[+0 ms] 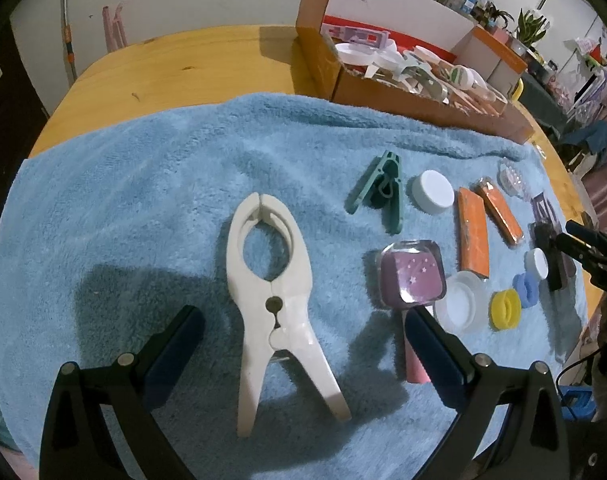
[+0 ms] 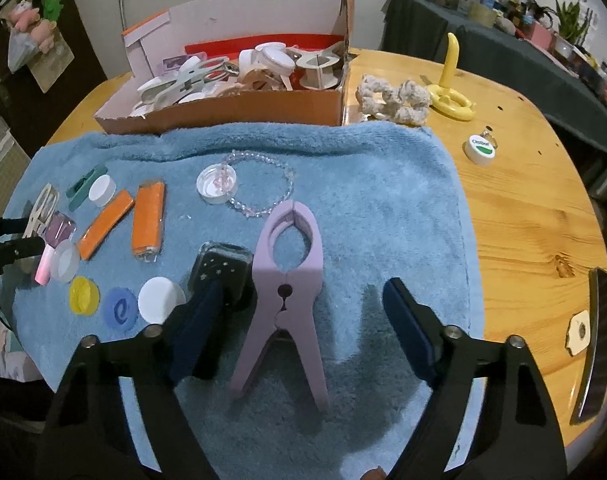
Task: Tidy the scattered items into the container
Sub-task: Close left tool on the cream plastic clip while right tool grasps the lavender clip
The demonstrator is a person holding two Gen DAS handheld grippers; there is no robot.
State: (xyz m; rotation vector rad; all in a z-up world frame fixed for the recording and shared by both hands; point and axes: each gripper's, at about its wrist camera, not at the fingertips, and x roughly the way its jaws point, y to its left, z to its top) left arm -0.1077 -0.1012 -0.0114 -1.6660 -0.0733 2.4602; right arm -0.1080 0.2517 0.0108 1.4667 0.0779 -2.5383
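My left gripper (image 1: pixel 303 320) is open, its fingers either side of a white clamp (image 1: pixel 269 280) lying on the blue towel (image 1: pixel 143 184). My right gripper (image 2: pixel 303 304) is open around a lilac clamp (image 2: pixel 287 280) on the same towel (image 2: pixel 383 208). Scattered on the towel are a green clip (image 1: pixel 379 192), white caps (image 1: pixel 433 192), two orange packets (image 1: pixel 473 236), a purple box (image 1: pixel 413 276), a yellow ring (image 1: pixel 505 308) and a bead bracelet (image 2: pixel 263 184). The cardboard box (image 2: pixel 231 108) at the back holds several items.
The round wooden table (image 2: pixel 523 200) carries a rope toy (image 2: pixel 395 98), a yellow ring holder (image 2: pixel 451 96), a small round tin (image 2: pixel 481 148) and a phone (image 2: pixel 597 344) at the right edge. A dark box (image 2: pixel 219 268) touches my right gripper's left finger.
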